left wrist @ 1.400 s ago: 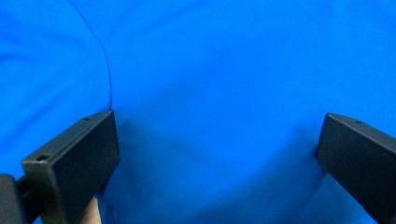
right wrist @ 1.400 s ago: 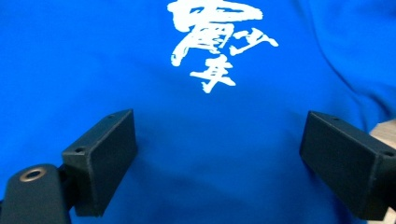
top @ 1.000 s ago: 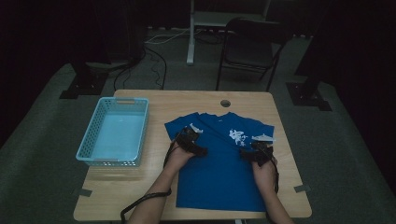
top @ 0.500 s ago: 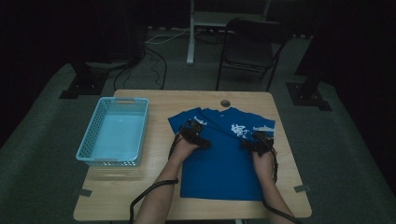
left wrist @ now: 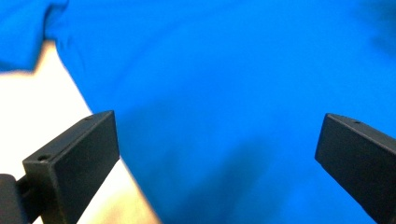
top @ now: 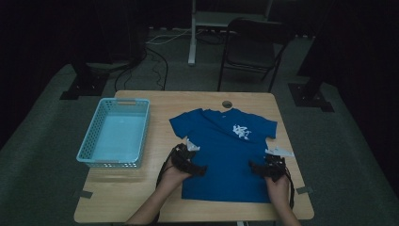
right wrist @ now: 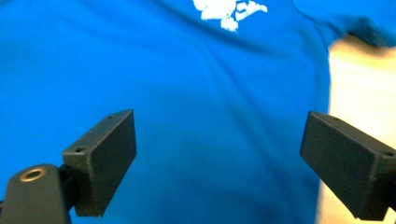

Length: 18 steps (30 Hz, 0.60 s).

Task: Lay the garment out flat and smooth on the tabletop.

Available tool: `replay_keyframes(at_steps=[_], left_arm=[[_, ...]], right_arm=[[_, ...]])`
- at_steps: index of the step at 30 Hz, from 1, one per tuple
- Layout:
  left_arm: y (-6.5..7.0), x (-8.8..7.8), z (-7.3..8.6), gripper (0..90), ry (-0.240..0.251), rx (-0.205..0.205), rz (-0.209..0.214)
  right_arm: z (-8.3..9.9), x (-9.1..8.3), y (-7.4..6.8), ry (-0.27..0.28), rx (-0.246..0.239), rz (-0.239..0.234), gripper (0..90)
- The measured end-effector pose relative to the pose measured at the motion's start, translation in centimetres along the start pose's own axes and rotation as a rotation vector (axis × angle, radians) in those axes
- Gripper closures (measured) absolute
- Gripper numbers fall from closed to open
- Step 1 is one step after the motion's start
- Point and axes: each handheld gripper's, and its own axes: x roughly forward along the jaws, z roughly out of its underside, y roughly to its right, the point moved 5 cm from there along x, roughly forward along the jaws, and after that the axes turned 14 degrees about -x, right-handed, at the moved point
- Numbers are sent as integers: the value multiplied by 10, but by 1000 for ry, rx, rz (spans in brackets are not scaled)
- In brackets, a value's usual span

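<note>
A blue T-shirt [top: 225,150] with a white chest print [top: 241,130] lies flat on the wooden table [top: 155,197], collar toward the far edge. My left gripper [top: 200,168] hovers at the shirt's left side near the hem, jaws wide open over blue cloth [left wrist: 224,116] and a strip of bare table. My right gripper [top: 256,167] hovers over the shirt's right side, also open, with the shirt [right wrist: 210,107] and its print [right wrist: 229,9] beyond the jaws. Nothing is held in either.
A light-blue plastic basket [top: 89,143] stands on the table's left part, with nothing in it. A round cable hole [top: 227,104] sits near the far edge. Behind the table are a folding chair [top: 254,52] and floor cables.
Both grippers have drawn back toward the near edge along the shirt's sides. The shirt now lies a little straighter, its body more spread toward me.
</note>
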Motion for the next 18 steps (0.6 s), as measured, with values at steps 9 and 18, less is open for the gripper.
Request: replay_keyframes(at_steps=[9, 18], left_arm=[[9, 3, 44, 43, -68, 66, -65], [11, -11, 61, 43, -65, 77, -79]], right_arm=[[35, -35, 3, 26, 25, 12, 104], [62, -56, 1, 28, 17, 27, 104]])
